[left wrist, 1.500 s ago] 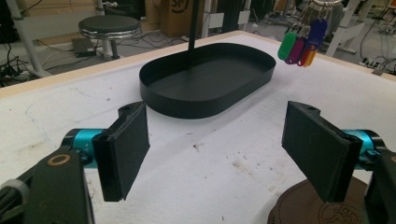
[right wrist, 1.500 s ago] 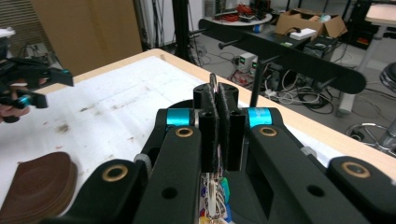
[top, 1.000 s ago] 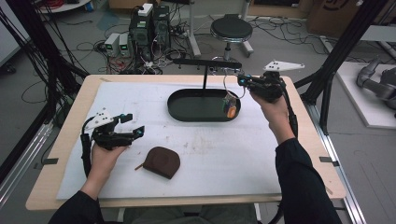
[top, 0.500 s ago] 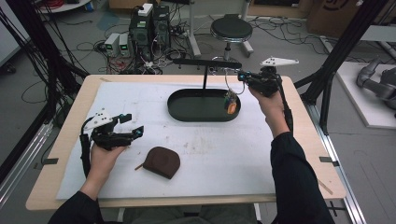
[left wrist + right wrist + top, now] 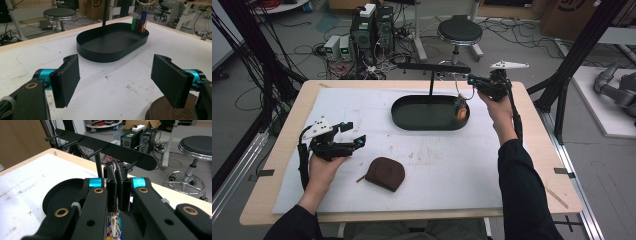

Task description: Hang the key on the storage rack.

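My right gripper (image 5: 472, 82) is at the far right of the table, shut on a key ring. A bunch of coloured keys (image 5: 460, 111) hangs from the ring over the right end of the black oval tray (image 5: 412, 121). In the right gripper view the pads (image 5: 117, 173) press together on the ring, just in front of the black peg rack (image 5: 107, 146). The keys (image 5: 139, 21) also dangle above the tray (image 5: 100, 56) in the left gripper view. My left gripper (image 5: 353, 133) rests open at the left, empty, beside a brown pouch (image 5: 384, 173).
The peg rack (image 5: 432, 67) stands on a post rising from the tray's back edge. A white mat (image 5: 437, 160) covers most of the tabletop. In the left gripper view the pouch (image 5: 165, 112) lies under the right jaw. A stool and computers stand on the floor beyond the table.
My right gripper has shifted a little left and back toward the peg rack, carrying the hanging keys with it. My left gripper has stayed put.
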A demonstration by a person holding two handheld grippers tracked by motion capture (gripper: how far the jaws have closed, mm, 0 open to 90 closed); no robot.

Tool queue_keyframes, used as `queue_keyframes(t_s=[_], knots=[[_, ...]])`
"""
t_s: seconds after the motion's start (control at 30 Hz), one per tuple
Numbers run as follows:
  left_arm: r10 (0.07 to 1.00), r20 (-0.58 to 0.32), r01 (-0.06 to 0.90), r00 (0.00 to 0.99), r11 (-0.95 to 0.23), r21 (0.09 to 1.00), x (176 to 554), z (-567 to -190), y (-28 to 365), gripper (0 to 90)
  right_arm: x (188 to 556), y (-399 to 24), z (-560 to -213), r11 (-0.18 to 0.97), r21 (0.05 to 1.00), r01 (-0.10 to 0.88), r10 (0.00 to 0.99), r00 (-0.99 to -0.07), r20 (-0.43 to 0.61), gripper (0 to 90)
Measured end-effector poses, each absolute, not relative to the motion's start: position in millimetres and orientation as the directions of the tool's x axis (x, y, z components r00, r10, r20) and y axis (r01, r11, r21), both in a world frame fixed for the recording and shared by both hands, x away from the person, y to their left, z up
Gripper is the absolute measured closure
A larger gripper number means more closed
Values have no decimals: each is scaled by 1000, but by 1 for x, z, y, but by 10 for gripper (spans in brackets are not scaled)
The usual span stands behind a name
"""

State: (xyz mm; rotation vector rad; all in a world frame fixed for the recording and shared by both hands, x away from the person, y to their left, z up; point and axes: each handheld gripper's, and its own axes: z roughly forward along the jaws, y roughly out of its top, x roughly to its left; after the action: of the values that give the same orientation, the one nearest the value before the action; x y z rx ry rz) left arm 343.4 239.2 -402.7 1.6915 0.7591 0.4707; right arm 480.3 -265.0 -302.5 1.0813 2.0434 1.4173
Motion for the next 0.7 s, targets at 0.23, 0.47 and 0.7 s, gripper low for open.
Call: queue_keyframes(t_s=[0.23,0.47,0.7], knots=[[699,-83,236,711,-126,964,343,-403,240,230,485,-266,-305,167,916,366,801,-592,91,886],[699,-84,237,711,-126,963,343,-403,240,230,489,-266,-309,158,915,372,806,-583,98,886],[699,-86,240,710,-126,962,343,-404,240,230,494,-268,-314,139,911,389,812,-572,120,885]])
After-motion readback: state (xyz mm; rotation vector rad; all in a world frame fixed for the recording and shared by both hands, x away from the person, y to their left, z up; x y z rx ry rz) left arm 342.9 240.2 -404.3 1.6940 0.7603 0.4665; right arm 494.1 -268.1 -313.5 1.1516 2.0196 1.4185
